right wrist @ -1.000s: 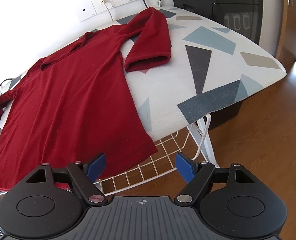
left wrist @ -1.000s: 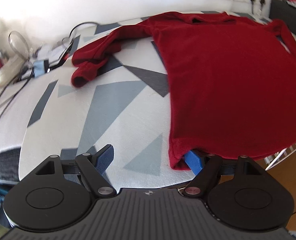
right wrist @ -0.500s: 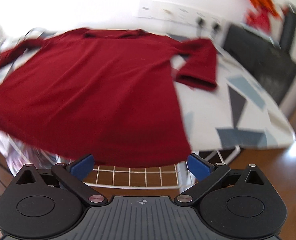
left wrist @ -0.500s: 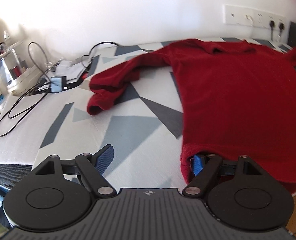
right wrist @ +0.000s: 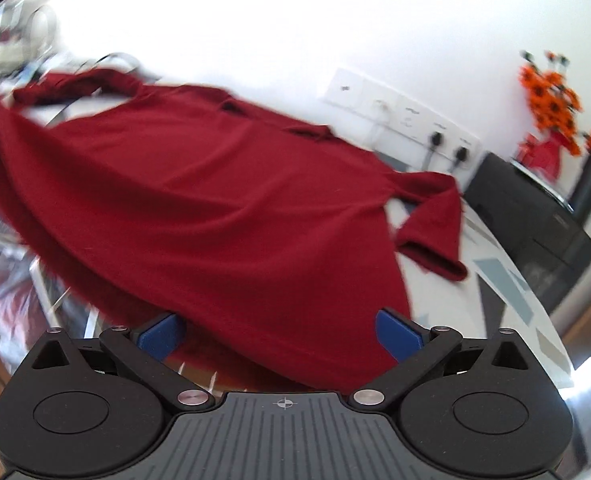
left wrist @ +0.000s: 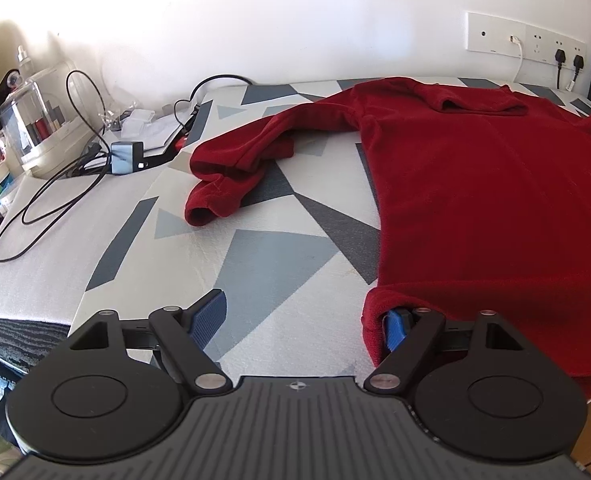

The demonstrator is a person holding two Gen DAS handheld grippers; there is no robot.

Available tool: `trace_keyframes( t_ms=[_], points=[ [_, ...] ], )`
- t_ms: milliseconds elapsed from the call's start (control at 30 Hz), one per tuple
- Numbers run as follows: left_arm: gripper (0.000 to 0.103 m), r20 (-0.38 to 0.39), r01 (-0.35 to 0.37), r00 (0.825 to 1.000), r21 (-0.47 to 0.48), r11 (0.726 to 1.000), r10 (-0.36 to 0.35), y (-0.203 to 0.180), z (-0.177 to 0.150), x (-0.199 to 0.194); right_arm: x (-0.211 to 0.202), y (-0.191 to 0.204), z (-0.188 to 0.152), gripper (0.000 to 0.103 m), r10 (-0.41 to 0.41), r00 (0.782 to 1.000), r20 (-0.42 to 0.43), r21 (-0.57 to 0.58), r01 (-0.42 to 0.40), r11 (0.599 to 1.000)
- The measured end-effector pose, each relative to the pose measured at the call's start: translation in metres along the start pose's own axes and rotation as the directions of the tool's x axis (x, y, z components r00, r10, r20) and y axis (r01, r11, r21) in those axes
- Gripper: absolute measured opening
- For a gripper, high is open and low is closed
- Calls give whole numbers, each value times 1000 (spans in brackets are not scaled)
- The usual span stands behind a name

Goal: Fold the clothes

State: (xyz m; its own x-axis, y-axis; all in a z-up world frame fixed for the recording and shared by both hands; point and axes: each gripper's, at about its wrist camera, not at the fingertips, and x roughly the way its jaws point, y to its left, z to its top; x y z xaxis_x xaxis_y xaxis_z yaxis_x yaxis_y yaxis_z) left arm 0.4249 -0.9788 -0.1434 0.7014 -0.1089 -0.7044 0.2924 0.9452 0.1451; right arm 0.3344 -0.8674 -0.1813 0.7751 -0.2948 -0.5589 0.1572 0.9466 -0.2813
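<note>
A red long-sleeved shirt (left wrist: 487, 200) is lying spread flat on an ironing board (left wrist: 263, 264) with a white cover printed in grey and blue triangles, its collar toward the wall and its hem hanging over the near edge. The left claw (left wrist: 299, 320) is sitting at the shirt's lower left corner with its fingers spread wide: the right blue pad (left wrist: 393, 326) is tucking under the hem's edge, while the left pad is resting apart over the bare cover, so nothing is being pinched. The left sleeve (left wrist: 235, 168) is lying bunched and curled on the board, away from the body. In the blurred right wrist view, the right claw (right wrist: 279, 332) is also spreading wide at the hem near the shirt's other bottom corner, cloth lying between its pads without being clamped. Black cables (left wrist: 43, 200) are trailing over the surface to the left, and wall sockets (left wrist: 527, 40) are sitting above the board.
</note>
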Motion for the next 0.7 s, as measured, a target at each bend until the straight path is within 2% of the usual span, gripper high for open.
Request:
trace_keyframes(
  t_ms=[100,200,300,367,400,467,500,533,567,600,667,700],
  points=[
    [80,-4,-5,1000,-12,1000,5,3,0,1,7,-16,0,101,-82,996,-22,63,84,995],
    [80,-9,-14,1000,-13,1000,14,6,-2,3,16,-31,-6,100,-164,984,-74,95,171,981],
    [80,-21,-18,1000,-12,1000,17,7,-5,5,22,-54,-14,94,-203,973,-107,133,217,967],
    [80,-24,-20,999,-2,1000,20,6,-8,5,24,-72,-17,78,-219,968,-120,170,237,956],
    [80,-24,-21,999,3,1000,22,6,-9,5,25,-81,-18,63,-217,968,-127,192,238,952],
    [80,-17,-10,1000,7,1000,10,6,-11,3,26,-102,-20,42,-154,978,-143,259,187,948],
    [77,-13,7,1000,4,1000,-7,7,-12,2,26,-110,-20,27,-131,981,-146,281,168,945],
    [73,-5,27,1000,1,1000,-27,7,-13,0,24,-113,-18,16,-133,981,-138,272,167,948],
    [58,0,45,999,8,999,-45,6,-14,-3,22,-116,-16,10,-135,982,-131,263,165,951],
    [42,4,62,998,15,998,-62,5,-15,-5,20,-118,-13,5,-136,983,-124,253,164,953],
    [27,14,81,997,21,997,-81,1,-16,-13,16,-124,-9,5,-139,984,-109,234,162,959],
    [25,23,95,995,12,995,-95,0,-17,-19,14,-127,-7,5,-141,985,-101,225,160,961]
  ],
)
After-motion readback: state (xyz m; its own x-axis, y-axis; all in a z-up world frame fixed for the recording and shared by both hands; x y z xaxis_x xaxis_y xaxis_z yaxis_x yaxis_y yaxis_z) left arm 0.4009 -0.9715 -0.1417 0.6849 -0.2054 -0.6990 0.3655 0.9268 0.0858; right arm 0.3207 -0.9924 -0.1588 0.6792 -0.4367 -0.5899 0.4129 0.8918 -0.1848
